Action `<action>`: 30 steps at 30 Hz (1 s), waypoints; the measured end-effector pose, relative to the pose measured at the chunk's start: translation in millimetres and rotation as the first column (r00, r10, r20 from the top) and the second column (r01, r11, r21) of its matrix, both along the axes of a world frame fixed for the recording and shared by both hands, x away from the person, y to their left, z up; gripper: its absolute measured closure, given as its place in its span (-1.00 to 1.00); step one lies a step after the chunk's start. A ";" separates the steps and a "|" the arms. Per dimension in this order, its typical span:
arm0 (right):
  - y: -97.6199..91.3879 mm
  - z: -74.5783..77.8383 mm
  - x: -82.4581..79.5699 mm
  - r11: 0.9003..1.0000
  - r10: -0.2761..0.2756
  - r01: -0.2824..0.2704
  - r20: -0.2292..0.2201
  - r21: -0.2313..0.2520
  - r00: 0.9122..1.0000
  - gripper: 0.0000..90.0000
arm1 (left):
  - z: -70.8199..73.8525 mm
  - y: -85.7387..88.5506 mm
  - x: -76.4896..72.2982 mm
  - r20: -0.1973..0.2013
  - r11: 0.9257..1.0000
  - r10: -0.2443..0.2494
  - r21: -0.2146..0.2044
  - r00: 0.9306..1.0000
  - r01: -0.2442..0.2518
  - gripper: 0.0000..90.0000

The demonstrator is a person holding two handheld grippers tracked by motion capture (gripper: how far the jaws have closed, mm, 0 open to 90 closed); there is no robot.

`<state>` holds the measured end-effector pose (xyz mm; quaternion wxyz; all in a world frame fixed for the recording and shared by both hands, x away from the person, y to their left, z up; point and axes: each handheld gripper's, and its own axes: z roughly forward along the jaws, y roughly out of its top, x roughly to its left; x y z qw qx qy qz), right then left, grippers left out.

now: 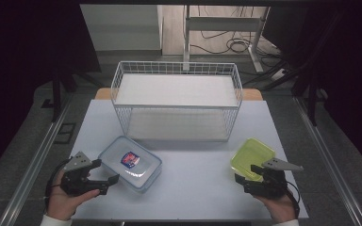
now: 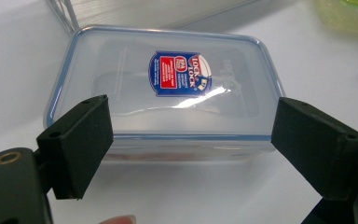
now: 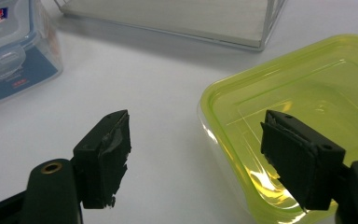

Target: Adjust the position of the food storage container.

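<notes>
A clear lidded container [image 1: 129, 162] with a blue rim and a blue-red label lies on the table at the front left. My left gripper [image 1: 106, 172] stands open just in front of it. In the left gripper view the container [image 2: 168, 88] lies beyond the gripper [image 2: 191, 123], whose jaws stand apart beside its near corners without touching. A yellow-green container [image 1: 252, 155] sits at the front right. My right gripper [image 1: 246, 174] is open at its near edge. In the right gripper view one jaw of the gripper [image 3: 198, 128] hangs over the green container [image 3: 307, 88]; the other is over bare table.
A white wire basket [image 1: 176, 107] with two shelf levels stands at the back middle of the pale table [image 1: 193, 188]. The clear container [image 3: 9, 46] also shows far left in the right gripper view. Cables and a metal stand lie on the floor behind.
</notes>
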<state>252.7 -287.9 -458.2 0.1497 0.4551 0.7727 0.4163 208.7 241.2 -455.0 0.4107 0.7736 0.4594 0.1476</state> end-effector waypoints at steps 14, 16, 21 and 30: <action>-3.6 -1.0 -2.5 1.000 -0.011 0.011 0.003 -0.001 1.000 -0.48 | 4.8 8.9 -5.1 0.001 0.999 0.002 -0.032 1.000 -0.002 -0.58; -2.6 -2.5 -2.1 1.000 -0.005 0.005 -0.001 -0.009 1.000 -0.48 | 5.1 11.5 -6.2 0.000 0.999 0.007 -0.034 1.000 -0.007 -0.54; -1.4 -2.1 -2.0 1.000 -0.008 0.008 -0.001 -0.011 1.000 -0.48 | 4.4 18.5 -8.2 -0.005 0.999 0.017 -0.035 1.000 -0.017 -0.53; -1.5 -2.5 -2.2 1.000 -0.015 0.015 -0.001 -0.015 1.000 -0.48 | 6.3 35.0 -9.0 -0.003 0.996 0.075 -0.038 0.997 -0.075 -0.50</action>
